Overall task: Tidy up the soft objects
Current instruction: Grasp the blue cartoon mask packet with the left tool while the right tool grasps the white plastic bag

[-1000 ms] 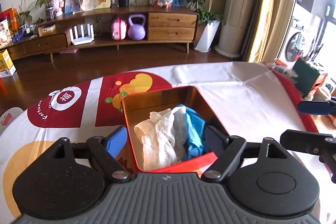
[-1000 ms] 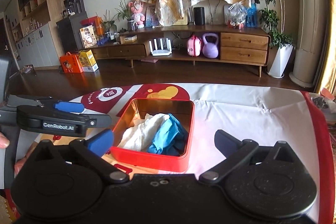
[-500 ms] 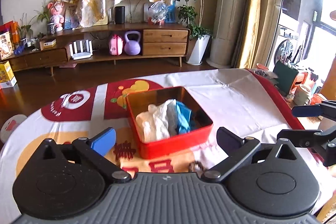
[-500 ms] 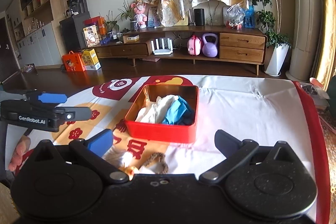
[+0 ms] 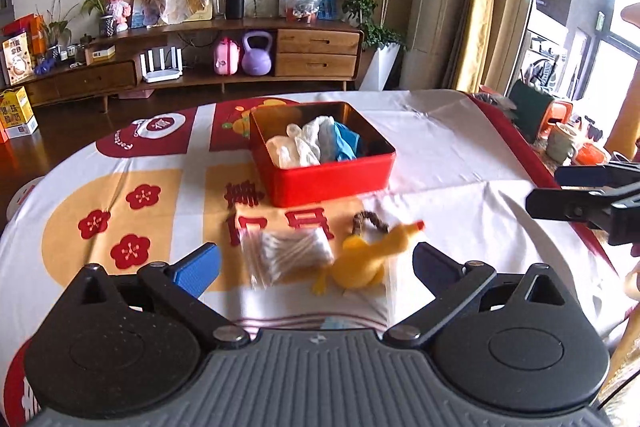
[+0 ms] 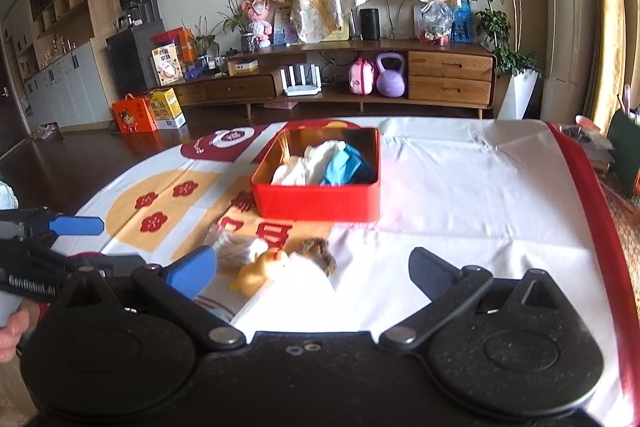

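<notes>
A red tin box (image 5: 332,181) (image 6: 316,203) stands mid-table and holds a white cloth (image 5: 300,145) (image 6: 304,163) and a blue cloth (image 5: 344,143) (image 6: 344,163). In front of it lie a clear bag of cotton swabs (image 5: 286,253), a yellow rubber chicken toy (image 5: 368,259) (image 6: 260,269) and a brown rope ring (image 5: 370,221) (image 6: 318,255). My left gripper (image 5: 316,265) is open and empty, above the swabs and chicken. My right gripper (image 6: 312,269) is open and empty, just behind the chicken; it also shows at the right edge of the left wrist view (image 5: 592,195).
The table wears a white, red and yellow printed cloth (image 5: 460,163) (image 6: 460,187). A mug and clutter (image 5: 560,143) sit off the table's right edge. A wooden TV cabinet (image 6: 360,79) and plants stand far behind.
Both grippers have pulled back and up from the red box. The swab bag, chicken toy and rope ring have come into view in front of the box.
</notes>
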